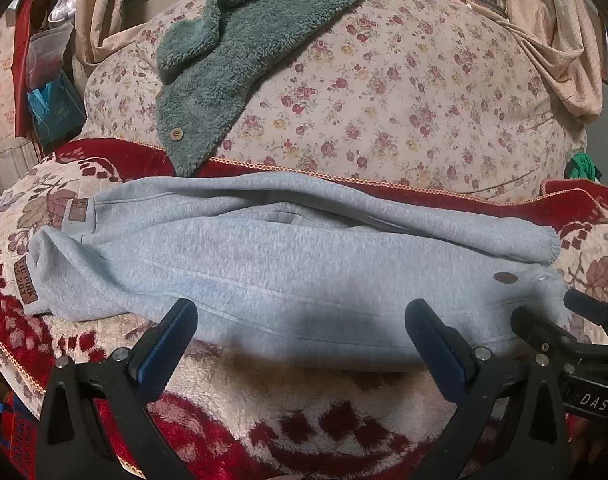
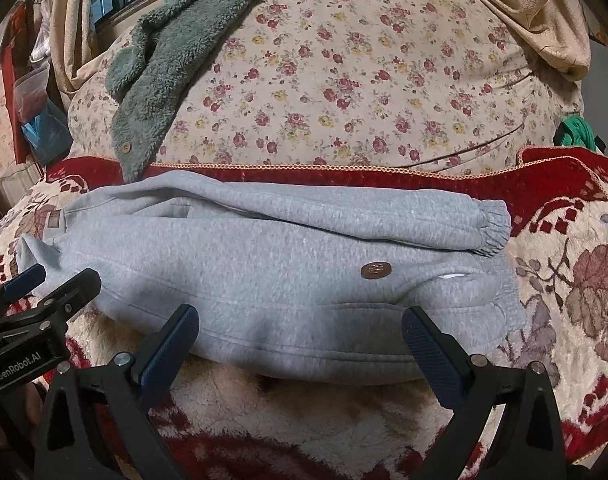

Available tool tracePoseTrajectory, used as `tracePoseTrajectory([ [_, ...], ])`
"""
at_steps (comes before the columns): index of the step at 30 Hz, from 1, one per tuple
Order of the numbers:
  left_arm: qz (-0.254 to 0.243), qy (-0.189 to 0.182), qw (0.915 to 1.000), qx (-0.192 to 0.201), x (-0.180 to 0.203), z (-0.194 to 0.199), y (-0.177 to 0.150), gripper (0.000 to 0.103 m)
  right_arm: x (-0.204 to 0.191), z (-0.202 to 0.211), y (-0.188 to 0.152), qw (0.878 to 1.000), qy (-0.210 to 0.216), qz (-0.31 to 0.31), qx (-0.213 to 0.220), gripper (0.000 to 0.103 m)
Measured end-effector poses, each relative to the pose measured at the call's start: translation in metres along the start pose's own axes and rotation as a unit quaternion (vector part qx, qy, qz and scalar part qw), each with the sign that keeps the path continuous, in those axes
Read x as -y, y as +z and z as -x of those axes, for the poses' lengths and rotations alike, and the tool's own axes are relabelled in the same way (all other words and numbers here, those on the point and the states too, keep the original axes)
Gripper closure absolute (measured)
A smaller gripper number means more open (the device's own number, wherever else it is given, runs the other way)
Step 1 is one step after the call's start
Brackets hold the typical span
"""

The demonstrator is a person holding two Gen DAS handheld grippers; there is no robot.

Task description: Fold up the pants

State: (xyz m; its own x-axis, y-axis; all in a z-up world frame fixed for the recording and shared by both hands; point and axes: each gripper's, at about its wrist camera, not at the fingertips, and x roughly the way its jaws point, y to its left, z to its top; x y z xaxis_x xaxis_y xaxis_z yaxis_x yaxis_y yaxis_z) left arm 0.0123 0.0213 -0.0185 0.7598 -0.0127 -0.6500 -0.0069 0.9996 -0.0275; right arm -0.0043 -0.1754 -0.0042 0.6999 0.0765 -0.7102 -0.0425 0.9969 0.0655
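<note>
We hold the left gripper (image 1: 300, 322) and right gripper (image 2: 300, 326) spread, empty, just near the pants (image 2: 264, 276), which lie lengthwise across the blanket (image 2: 563, 280). To fold well, we should pinch both layers at the ends and keep the edges aligned.

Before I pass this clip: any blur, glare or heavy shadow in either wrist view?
Left wrist view: sharp, strong fisheye bending, soft shadow on the gray pants near the open left gripper. Right wrist view: equally sharp, no glare, right gripper open.
</note>
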Motion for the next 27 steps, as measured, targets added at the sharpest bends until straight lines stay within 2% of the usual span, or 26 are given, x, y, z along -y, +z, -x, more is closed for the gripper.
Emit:
tracePoseTrajectory([
  [27,-0.001,0.0,1.0,-0.001,0.0038,-0.0013,-0.0011,0.0,0.0035,-0.0031,0.0027,1.0,-0.001,0.001,-0.006,0.0],
])
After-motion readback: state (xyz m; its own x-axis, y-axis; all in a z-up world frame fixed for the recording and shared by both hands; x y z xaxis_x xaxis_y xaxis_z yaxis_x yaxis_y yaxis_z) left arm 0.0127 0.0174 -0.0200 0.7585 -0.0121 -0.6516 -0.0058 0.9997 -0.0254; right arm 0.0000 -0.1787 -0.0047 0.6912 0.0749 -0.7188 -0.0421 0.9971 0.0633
